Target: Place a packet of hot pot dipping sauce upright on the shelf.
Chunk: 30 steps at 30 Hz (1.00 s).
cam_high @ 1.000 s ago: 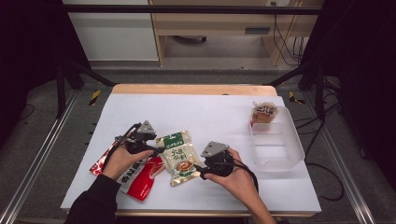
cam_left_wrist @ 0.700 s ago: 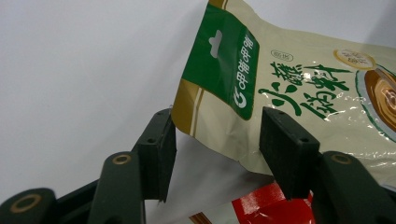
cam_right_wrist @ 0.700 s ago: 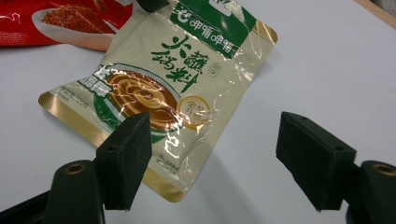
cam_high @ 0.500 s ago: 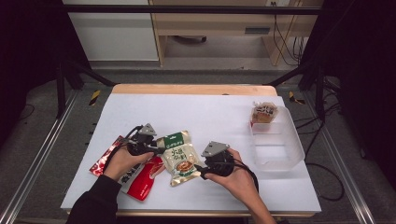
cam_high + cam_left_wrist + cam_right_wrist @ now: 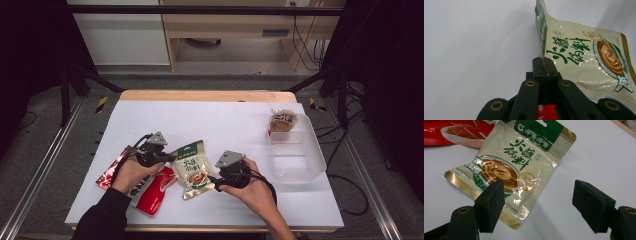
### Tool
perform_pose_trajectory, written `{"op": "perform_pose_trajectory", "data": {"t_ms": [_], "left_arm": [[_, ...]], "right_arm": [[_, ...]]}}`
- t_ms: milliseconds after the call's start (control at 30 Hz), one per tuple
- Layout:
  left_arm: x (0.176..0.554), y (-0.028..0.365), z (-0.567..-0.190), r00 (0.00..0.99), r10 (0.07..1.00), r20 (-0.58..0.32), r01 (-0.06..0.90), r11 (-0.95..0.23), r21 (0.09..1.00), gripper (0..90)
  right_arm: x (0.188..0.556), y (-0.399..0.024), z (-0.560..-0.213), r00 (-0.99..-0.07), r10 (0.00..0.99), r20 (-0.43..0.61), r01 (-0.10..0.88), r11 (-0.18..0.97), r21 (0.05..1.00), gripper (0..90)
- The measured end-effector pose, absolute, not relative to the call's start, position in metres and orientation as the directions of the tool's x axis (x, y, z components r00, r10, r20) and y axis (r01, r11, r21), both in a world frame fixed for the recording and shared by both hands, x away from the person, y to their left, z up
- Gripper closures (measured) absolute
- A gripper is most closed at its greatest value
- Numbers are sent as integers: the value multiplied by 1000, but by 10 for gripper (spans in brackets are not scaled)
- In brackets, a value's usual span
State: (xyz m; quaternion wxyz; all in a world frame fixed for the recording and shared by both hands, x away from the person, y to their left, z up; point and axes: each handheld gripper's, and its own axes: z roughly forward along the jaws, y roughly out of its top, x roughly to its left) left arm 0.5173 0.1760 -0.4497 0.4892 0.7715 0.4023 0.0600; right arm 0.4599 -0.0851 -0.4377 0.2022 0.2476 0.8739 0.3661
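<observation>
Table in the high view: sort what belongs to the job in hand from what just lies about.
In the job:
- cream sauce pouch
- left gripper, shut on the pouch's edge
- right gripper, open beside it

Lying about:
- red packets
- clear bin
- snack bag

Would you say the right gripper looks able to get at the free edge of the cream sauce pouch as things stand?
Probably yes: the right gripper stands open just beside the cream sauce pouch, nothing between, while the left gripper pinches its opposite edge.

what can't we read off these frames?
- Red packets: the left hand covers part of them in the high view.
- Sauce pouch: its lower right corner is hidden behind the right gripper in the high view.
- Snack bag in the clear bin: label too small to read, high view.
</observation>
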Motion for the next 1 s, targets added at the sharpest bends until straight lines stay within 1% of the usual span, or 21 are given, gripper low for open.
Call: {"op": "perform_pose_trajectory", "data": {"t_ms": [133,200,267,433,667,1000], "left_arm": [[515,175,-438,681,667,-304,550,-190,813,900],[513,173,-428,699,654,-290,532,-203,822,900],[511,168,-419,706,645,-293,521,-193,831,900],[507,157,-400,724,626,-291,497,-180,849,900],[505,149,-390,736,610,-293,488,-179,854,900],[499,143,-380,754,591,-286,471,-182,863,900]], "right_arm": [[465,-84,-432,-797,577,-180,279,615,737,246],[468,-84,-424,-798,572,-191,272,624,733,235],[472,-84,-417,-798,566,-206,261,632,729,226],[482,-88,-400,-795,559,-233,247,651,717,237],[497,-94,-387,-797,551,-247,261,684,681,254],[505,-91,-373,-816,520,-252,255,715,651,241]]}}
